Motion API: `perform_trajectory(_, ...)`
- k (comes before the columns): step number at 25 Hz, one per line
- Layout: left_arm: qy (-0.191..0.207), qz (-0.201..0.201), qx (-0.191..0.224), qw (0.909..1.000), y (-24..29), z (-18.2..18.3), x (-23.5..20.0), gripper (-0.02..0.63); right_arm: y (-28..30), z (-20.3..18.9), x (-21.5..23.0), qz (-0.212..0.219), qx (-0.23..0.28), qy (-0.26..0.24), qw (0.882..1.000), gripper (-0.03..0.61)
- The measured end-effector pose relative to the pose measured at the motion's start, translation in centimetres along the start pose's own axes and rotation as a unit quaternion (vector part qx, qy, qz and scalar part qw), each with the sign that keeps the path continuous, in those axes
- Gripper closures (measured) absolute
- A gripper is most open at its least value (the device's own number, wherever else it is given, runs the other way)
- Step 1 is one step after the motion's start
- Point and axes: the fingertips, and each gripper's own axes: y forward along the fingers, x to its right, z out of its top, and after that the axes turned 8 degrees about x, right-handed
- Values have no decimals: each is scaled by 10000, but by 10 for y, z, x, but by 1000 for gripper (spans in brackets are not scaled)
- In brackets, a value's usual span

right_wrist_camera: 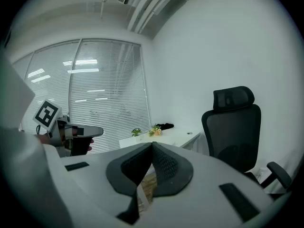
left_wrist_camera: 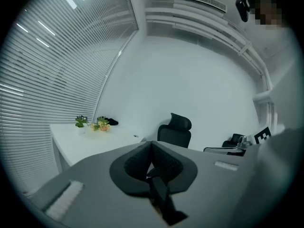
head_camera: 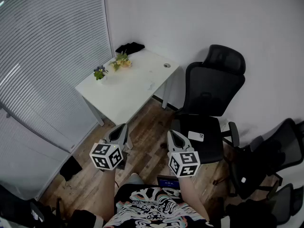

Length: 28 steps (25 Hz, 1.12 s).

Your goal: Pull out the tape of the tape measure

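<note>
No container can be made out with certainty. Two small bunches of flowers are seen on the white tabletop, one bluish and one yellow-orange, but whether they stand in pots cannot be told. One dark bundle lies at the far corner, just beyond the yellow-orange bunch.

One tall-backed black office chair stands beside the tabletop, and a flat pale item rests on its seat. At least two more chairs are cut off at the right edge of the head view.

Two tools are held over the wooden floor, well apart from the tabletop. The left hand-held gripper is pressed together with nothing between its pads. The right hand-held gripper is likewise pressed together and empty.

The tape measure cannot be made out in any view; it is neither held nor recognisable on the tabletop.
</note>
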Motion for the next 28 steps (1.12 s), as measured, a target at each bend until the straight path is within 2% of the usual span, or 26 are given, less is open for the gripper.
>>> perform_trajectory(4, -156, 121, 121, 9997, -3, 4, -4, 612, -1, -1, -3, 57, -12, -78, 10000, 577)
perform_trajectory(11, -95, 169, 88, 9998, -19, 1, -7, 611, -6, -13, -6, 115, -118, 46, 9999, 577)
perform_trajectory(14, 5, 152, 111, 9998, -21, 1, -7, 602, -8, -10, -10, 195, -37, -69, 9998, 574)
perform_trajectory(15, 23, 128, 104, 9999, -21, 0, -6, 580, -8, -9, -11, 230, -30, -96, 9997, 555)
perform_trajectory(16, 3, 97, 88, 9999, -20, -2, -5, 538, -8, -10, -11, 274, -45, -95, 9996, 490)
perform_trajectory(17, -37, 68, 69, 9999, -19, -5, -3, 524, -7, -11, -11, 305, -68, -86, 9995, 462)
perform_trajectory(20, -78, 91, 44, 9999, -17, -10, 1, 508, -7, -13, -7, 295, -116, -108, 9994, 460)
perform_trajectory(23, -5, 220, 15, 9998, -11, -10, -3, 485, -2, -12, -3, 295, -142, -74, 9994, 417)
perform_trajectory(28, -102, 260, -5, 9996, 8, -12, -9, 485, 13, -14, 11, 263, -191, -41, 9995, 414)
